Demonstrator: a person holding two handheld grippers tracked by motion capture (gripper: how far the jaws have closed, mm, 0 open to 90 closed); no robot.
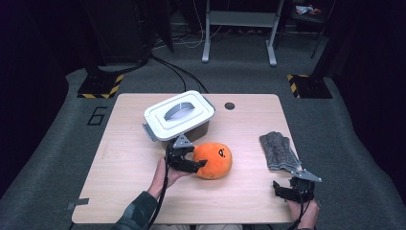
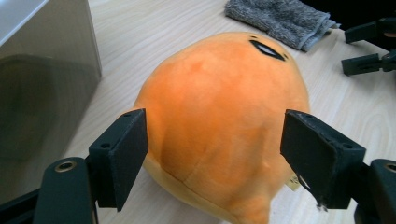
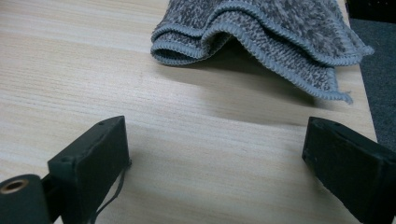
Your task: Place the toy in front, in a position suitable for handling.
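High view, from above the near edge: the wooden table (image 1: pixel 143 191) carries a lidded white storage box (image 1: pixel 178 115) at its far middle, an orange plush toy (image 1: pixel 213 160) just in front of it, and a folded grey cloth (image 1: pixel 276 151) well off to the right. I read the step in hand as taking hold of the plush, so my notes run to that.

My left gripper (image 1: pixel 191 159) sits at the toy's left flank, low over the table, close beside the box's front corner. In the left gripper view the jaws stand apart, one on each side of the orange body (image 2: pixel 219 116); whether the pads touch the fabric I cannot tell, but nothing is squeezed in, so I count it as not yet gripped. The toy lies on the wood, its dark stitched mark (image 2: pixel 267 49) on the far upper side.

To do this well, I judge that I should push in a little deeper so the pads meet the widest part of the body, then close slowly; soft stuffing gives, and a shallow pinch could slip off the curve. I keep clear of the box wall (image 2: pixel 51 93) on my left.

My right gripper (image 1: pixel 292 189) rests near the table's front right corner, jaws apart over bare wood, with the cloth's hem (image 3: pixel 243 46) just ahead.
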